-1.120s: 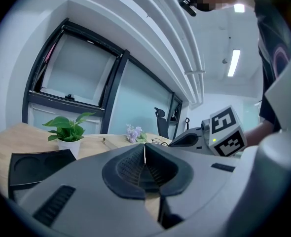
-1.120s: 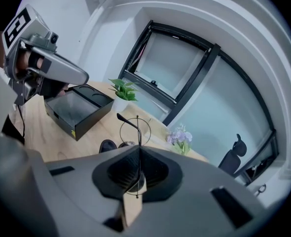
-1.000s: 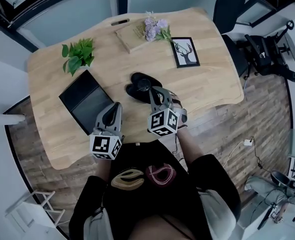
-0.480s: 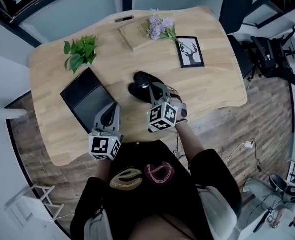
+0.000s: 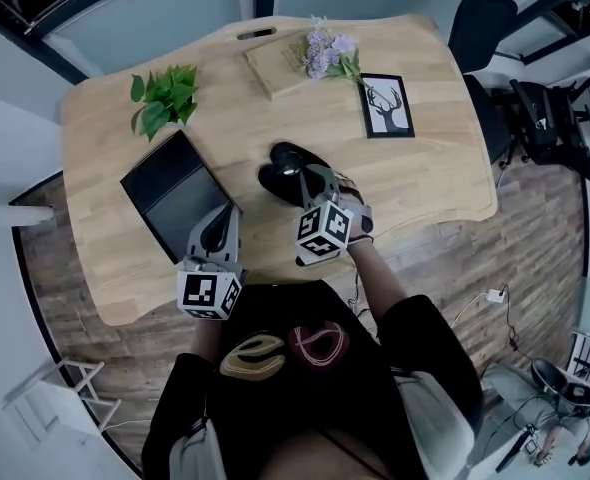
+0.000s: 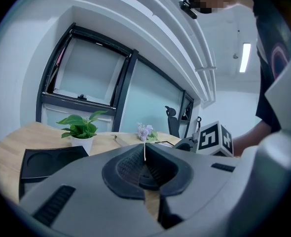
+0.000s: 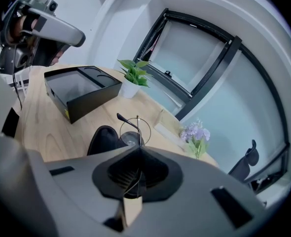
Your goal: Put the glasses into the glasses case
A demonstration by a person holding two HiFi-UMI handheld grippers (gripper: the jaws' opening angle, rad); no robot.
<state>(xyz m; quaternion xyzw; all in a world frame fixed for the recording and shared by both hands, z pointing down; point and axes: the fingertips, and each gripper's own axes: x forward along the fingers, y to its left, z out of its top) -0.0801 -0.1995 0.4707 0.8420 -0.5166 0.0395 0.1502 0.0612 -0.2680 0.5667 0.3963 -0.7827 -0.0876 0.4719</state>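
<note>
Wire-rimmed glasses with round lenses are pinched in the right claw. Its pads are pressed together on a thin part of the frame, and one lens and a dark temple arm stick out past the tips. The glasses hang just over the open black glasses case; I cannot tell whether they touch it.

From the head view the glasses case lies near the middle of the light wooden desk. The right claw tilts down at it from the near side, with its marker cube towards the person.

The left claw is pressed together with nothing between its pads. It sits to the left of the right one, near the front edge of the desk, just beside the near corner of a black box. The box lies flat and has two round recesses at one end.

Further back on the desk a small potted plant stands at the left. A wooden board lies at the far edge, with a bunch of lilac flowers beside it. A framed picture of a deer's head lies flat to the right of the flowers. Beyond the desk's far right corner is a black office chair.
</note>
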